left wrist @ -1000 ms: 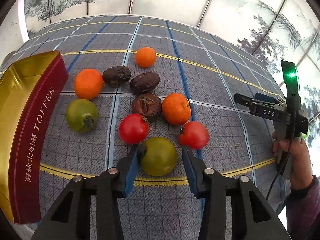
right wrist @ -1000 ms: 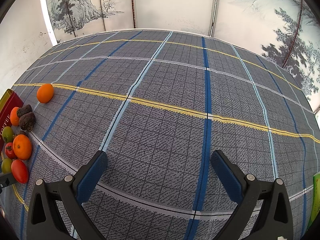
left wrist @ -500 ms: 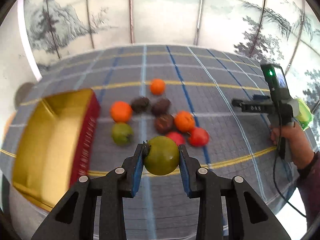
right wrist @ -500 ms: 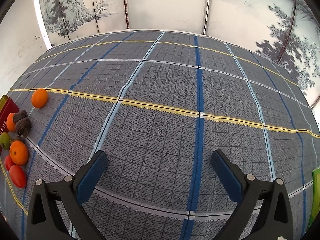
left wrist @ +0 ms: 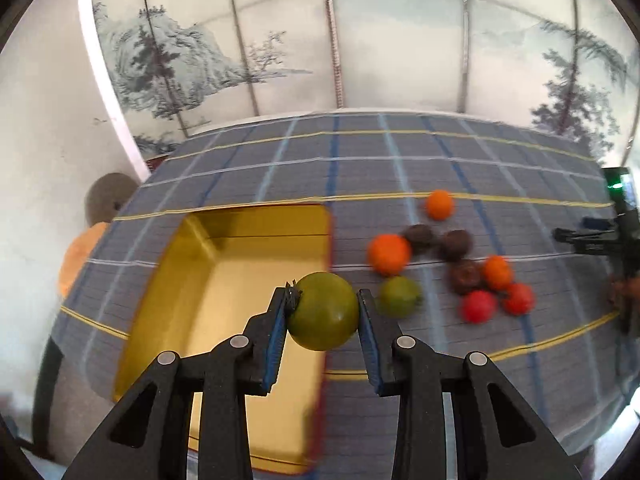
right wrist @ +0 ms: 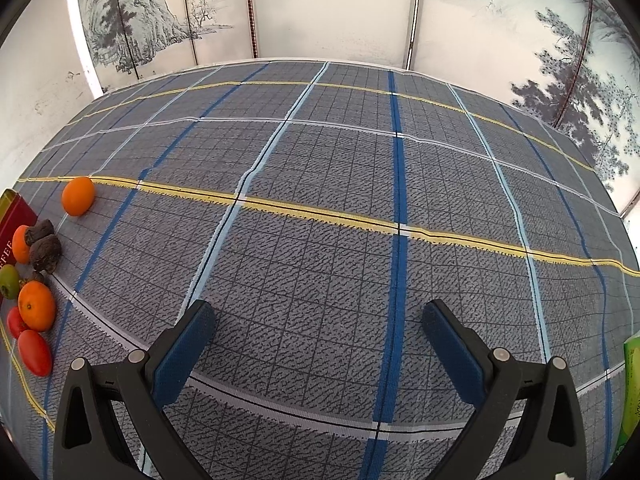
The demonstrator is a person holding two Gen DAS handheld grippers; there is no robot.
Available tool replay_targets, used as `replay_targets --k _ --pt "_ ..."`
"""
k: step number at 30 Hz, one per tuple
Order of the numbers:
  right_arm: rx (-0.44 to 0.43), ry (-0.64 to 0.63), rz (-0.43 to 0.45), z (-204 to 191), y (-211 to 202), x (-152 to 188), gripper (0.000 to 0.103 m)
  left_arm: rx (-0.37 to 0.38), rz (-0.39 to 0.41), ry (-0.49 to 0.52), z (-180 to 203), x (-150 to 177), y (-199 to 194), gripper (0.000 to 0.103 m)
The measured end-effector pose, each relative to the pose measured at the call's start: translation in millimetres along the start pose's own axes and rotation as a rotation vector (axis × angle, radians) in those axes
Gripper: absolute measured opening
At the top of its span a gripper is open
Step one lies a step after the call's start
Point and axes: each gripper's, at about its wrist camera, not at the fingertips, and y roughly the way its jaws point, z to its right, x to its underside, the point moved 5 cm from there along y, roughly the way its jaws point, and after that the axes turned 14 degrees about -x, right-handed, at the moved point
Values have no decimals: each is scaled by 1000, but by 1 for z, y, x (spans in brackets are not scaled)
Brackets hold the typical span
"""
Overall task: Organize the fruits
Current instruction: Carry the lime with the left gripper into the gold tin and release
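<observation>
My left gripper (left wrist: pixel 323 312) is shut on a green tomato (left wrist: pixel 323 311) and holds it in the air over the right rim of the open gold toffee tin (left wrist: pixel 224 304). On the cloth to the right lie a second green tomato (left wrist: pixel 400 295), oranges (left wrist: pixel 389 254), dark brown fruits (left wrist: pixel 454 245) and two red tomatoes (left wrist: pixel 479 306). My right gripper (right wrist: pixel 318 328) is open and empty above bare cloth. The same fruits show at its far left: an orange (right wrist: pixel 78 196), dark fruits (right wrist: pixel 46 251), red tomatoes (right wrist: pixel 34 352).
The table carries a grey plaid cloth (right wrist: pixel 320 200) with blue and yellow stripes. The right hand's gripper (left wrist: pixel 608 236) shows at the right edge of the left wrist view. A green packet (right wrist: pixel 632 392) lies at the table's right edge. Painted screens stand behind.
My left gripper closed on the green tomato, lifted it off the cloth and carried it left toward the gold tin. My right gripper has stayed open and nearly still.
</observation>
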Motion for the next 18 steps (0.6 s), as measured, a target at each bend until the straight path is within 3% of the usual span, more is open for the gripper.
replay_targets --k 12,18 --pt "1 0 -1 0 0 0 103 -136 -83 78 -49 -8 78 35" --pt "1 0 -1 0 0 0 103 -151 -134 107 -59 -19 110 35"
